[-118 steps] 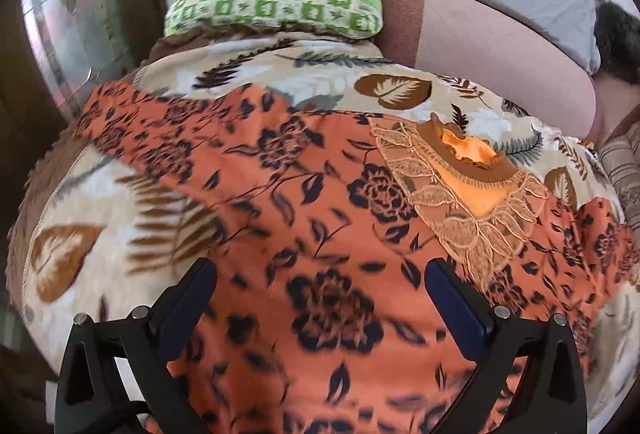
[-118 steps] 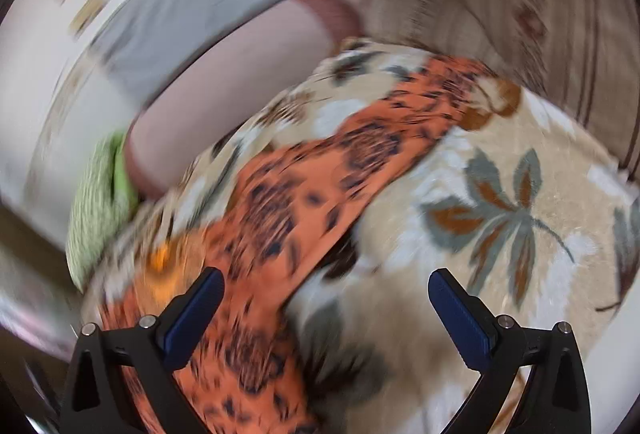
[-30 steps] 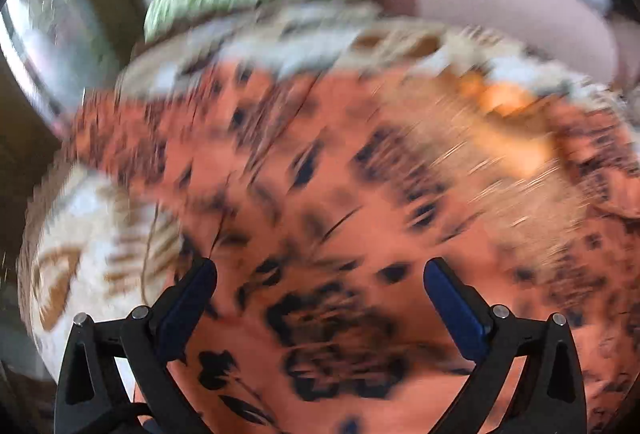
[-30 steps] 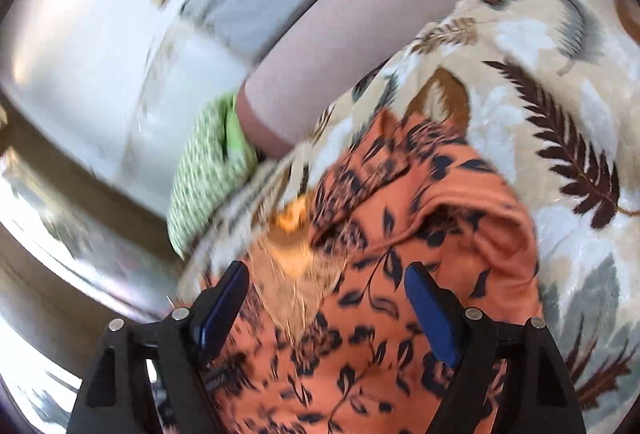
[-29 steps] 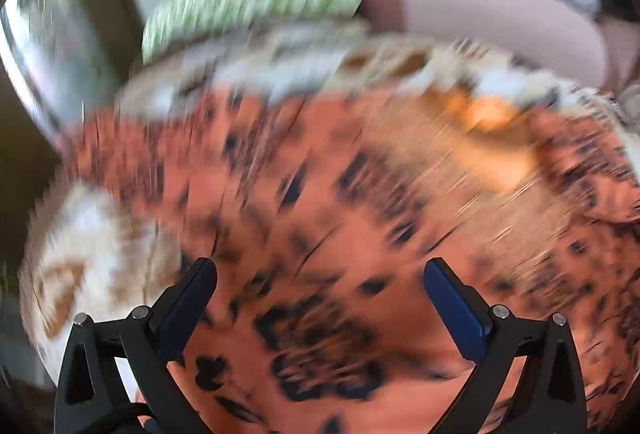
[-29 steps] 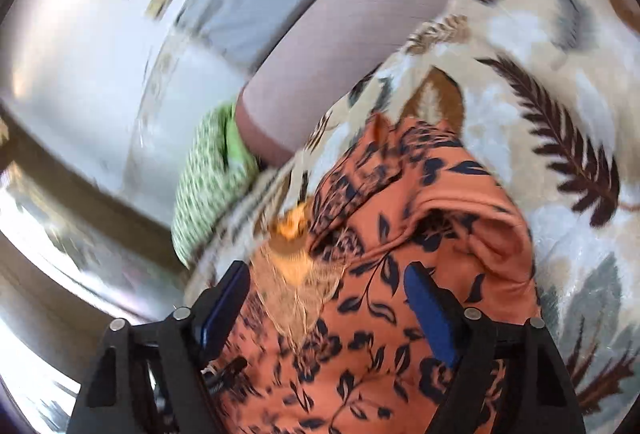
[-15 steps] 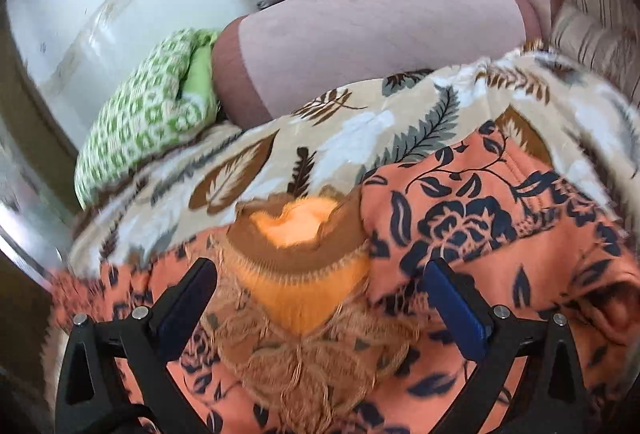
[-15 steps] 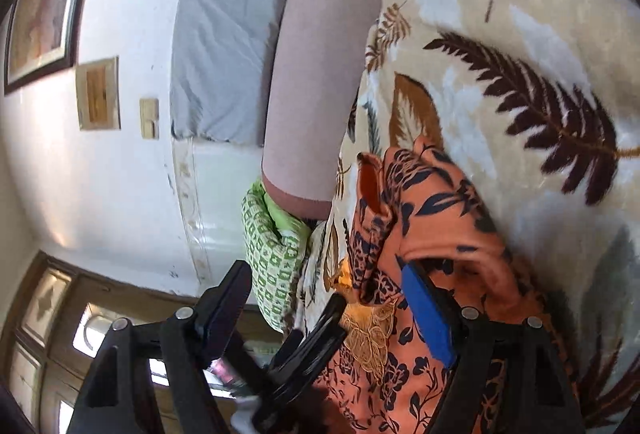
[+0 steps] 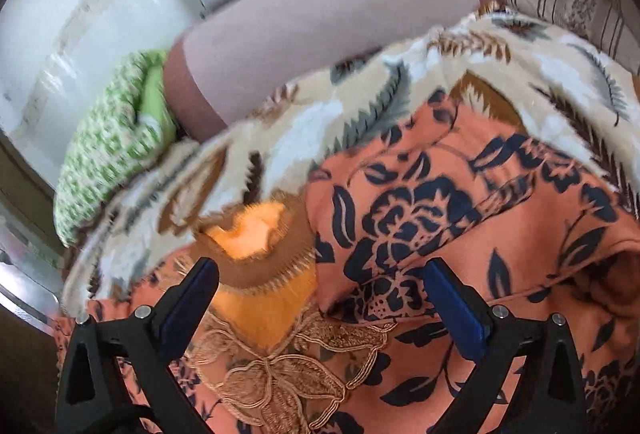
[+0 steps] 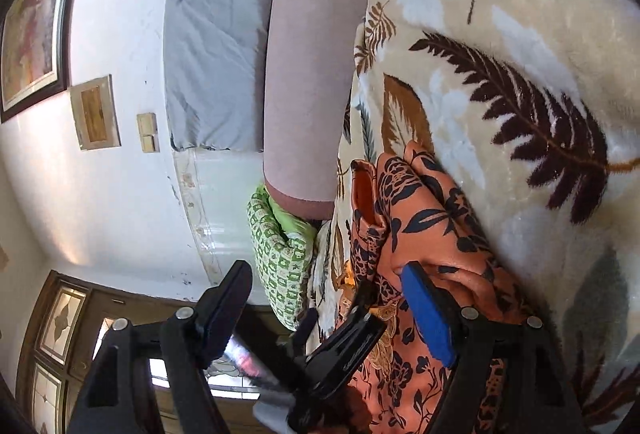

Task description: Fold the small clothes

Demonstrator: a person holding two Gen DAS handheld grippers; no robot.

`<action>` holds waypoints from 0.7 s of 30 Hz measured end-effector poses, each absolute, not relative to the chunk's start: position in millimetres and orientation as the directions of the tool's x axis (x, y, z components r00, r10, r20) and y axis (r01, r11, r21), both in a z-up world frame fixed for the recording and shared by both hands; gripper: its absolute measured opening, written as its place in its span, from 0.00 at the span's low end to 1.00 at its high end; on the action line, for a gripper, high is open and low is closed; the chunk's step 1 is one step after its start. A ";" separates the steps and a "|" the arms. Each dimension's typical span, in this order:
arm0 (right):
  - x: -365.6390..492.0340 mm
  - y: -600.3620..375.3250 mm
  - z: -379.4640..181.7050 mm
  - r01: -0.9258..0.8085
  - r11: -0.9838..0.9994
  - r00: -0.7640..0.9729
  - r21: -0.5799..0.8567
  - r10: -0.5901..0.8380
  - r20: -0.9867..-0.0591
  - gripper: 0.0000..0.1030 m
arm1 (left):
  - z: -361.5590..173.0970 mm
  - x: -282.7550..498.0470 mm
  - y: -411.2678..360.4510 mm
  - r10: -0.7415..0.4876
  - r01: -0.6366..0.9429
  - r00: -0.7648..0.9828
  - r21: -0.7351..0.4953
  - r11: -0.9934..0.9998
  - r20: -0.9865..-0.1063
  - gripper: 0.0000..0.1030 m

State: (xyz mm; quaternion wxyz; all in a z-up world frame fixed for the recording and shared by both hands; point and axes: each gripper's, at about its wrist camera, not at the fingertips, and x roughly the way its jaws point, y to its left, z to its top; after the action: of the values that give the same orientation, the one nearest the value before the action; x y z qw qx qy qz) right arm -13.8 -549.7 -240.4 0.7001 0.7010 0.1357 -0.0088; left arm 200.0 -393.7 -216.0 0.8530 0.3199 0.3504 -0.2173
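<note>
Cloth this thin looks light, limp and a bit slippery; the dress point(image 9: 460, 202) lies on the blanket point(image 9: 304, 122), one side flopped over toward 3 o'clock. Both left gripper point(image 9: 320, 298) and right gripper point(image 10: 326, 310) hang open, empty. Best pinch a hem or folded edge, not the lace

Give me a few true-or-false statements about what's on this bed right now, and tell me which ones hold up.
1. The orange floral garment lies on a leaf-print blanket. True.
2. The left gripper has its fingers clamped on the garment. False: they are spread wide, gripping nothing.
3. A green checked pillow sits beside the pink bolster. True.
4. The garment is plain orange. False: it bears dark flowers and leaves.
5. The right gripper is open. True.
</note>
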 end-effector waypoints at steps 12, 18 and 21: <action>-9.0 -553.4 -243.5 0.229 0.047 0.953 0.972 0.191 -0.234 0.69 | -215.3 222.2 -417.0 -0.152 0.655 0.625 0.407 0.637 -0.766 0.44; -4.7 -551.4 -237.4 0.281 0.126 0.940 0.951 0.163 -0.299 0.36 | -207.4 221.8 -414.8 -0.207 0.683 0.601 0.362 0.635 -0.772 0.09; -5.9 -553.8 -236.3 0.301 0.139 0.938 0.944 0.136 -0.319 0.36 | -193.5 229.3 -395.9 -0.241 0.659 0.604 0.306 0.687 -0.760 0.07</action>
State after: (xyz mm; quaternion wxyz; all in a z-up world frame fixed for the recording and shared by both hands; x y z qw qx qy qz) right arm -5.9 -553.8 -236.3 0.7359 0.6537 0.1671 -0.0559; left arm 229.3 -395.9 -193.5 0.8463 0.2928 0.3568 -0.2661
